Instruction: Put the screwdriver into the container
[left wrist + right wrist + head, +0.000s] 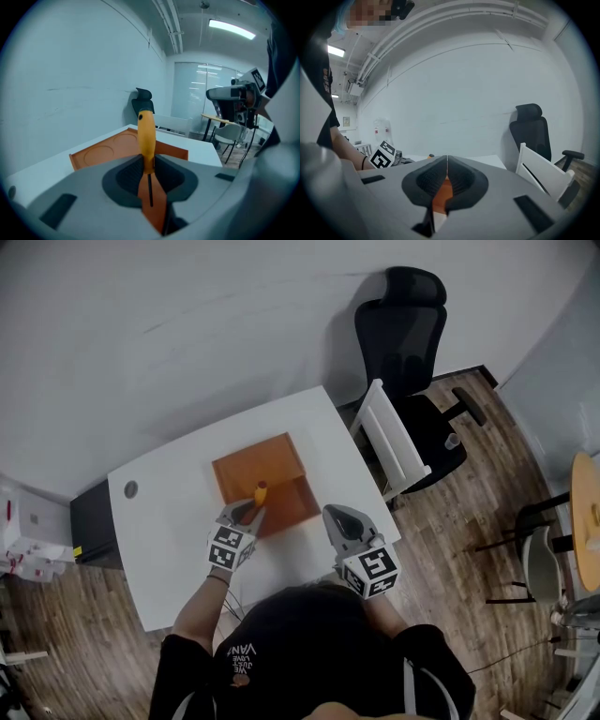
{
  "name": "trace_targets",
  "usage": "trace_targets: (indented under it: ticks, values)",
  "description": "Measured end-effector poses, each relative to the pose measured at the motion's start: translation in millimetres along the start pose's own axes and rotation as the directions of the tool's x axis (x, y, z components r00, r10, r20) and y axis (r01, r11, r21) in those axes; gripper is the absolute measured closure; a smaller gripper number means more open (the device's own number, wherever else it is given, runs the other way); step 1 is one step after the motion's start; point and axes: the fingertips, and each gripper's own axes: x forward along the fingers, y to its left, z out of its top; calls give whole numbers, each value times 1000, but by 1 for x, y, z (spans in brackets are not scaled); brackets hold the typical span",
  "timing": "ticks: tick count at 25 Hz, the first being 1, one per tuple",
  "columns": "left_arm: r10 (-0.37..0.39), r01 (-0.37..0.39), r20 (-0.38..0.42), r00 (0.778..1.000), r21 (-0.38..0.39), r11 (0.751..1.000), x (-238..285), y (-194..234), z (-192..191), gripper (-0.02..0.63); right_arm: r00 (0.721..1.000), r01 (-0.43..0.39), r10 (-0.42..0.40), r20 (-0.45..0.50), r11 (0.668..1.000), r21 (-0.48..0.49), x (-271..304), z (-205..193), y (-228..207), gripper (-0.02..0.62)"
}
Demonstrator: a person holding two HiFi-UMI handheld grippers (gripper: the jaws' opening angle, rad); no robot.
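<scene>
Yellow-handled screwdriver (146,133) stands pinched upright in the left tool (247,513) at the near edge of the orange container (253,470). Released early, it could topple onto the counter (173,502). The right tool (337,517) is closed and empty.

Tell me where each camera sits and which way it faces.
Head view: on the person's head, looking steeply down at the white table, orange container, left tool and right tool; forearms and shirt show.
Left gripper view: on the left tool, looking along jaws shut on the screwdriver toward the container; right tool shows at right.
Right gripper view: on the right tool, over shut empty jaws toward the wall; a forearm shows left.
Shared: both gripper views catch the black office chair.
</scene>
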Motion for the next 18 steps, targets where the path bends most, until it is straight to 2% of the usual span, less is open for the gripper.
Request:
trace_targets:
  ticks: [18]
  values:
    - [-32,38,-138,990,41,998,23,-4,-26,526,1000,-19,19,-8,1000,5,2,-6,8,583]
